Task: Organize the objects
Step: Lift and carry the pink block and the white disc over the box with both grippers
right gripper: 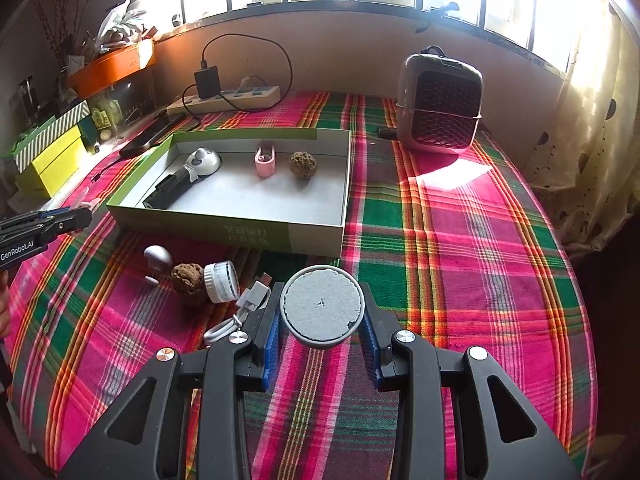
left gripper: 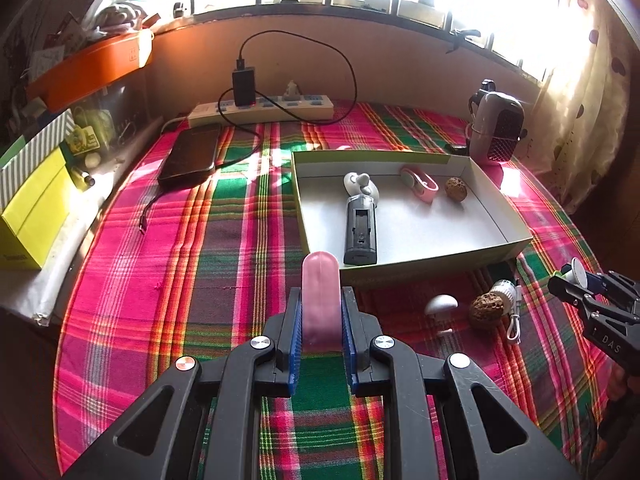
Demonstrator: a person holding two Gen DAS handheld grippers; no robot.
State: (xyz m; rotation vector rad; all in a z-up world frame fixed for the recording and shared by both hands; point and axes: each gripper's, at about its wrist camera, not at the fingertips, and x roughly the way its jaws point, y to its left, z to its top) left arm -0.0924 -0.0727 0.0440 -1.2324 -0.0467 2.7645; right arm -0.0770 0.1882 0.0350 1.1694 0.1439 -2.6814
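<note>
Left wrist view: the left gripper (left gripper: 320, 312) is clenched on a pink rounded bar (left gripper: 321, 292), which stands up out of the jaws with its long axis running along the fingers, tip pointing toward the box. The shallow cardboard box (left gripper: 404, 272) lies just ahead and a little to the right of that tip on the plaid cloth (left gripper: 200, 260). Inside it are a black handheld fan (left gripper: 360, 228) lying lengthwise, a pink clip-like gadget (left gripper: 420, 184) and a walnut (left gripper: 456, 189). Outside, near the box's front wall, sit a small white mushroom-shaped piece (left gripper: 441, 305), a second walnut (left gripper: 485, 310), a white cap-like part (left gripper: 504, 290) and a white cable (left gripper: 514, 320). The right gripper (left gripper: 576, 280) shows at the right edge, holding something pale.

Right wrist view: the right gripper (right gripper: 322, 320) grasps a round grey disc (right gripper: 322, 306) by its rim, flat face toward the camera. The box's front wall (right gripper: 256, 232) is ahead and to the left; the left gripper (right gripper: 80, 216) comes in from the left edge, close to the box's near left corner. I judge the left hand the nearer to the box: its bar needs only a short carry forward and right over the wall, and would best lie along the box's free floor beside the fan
</note>
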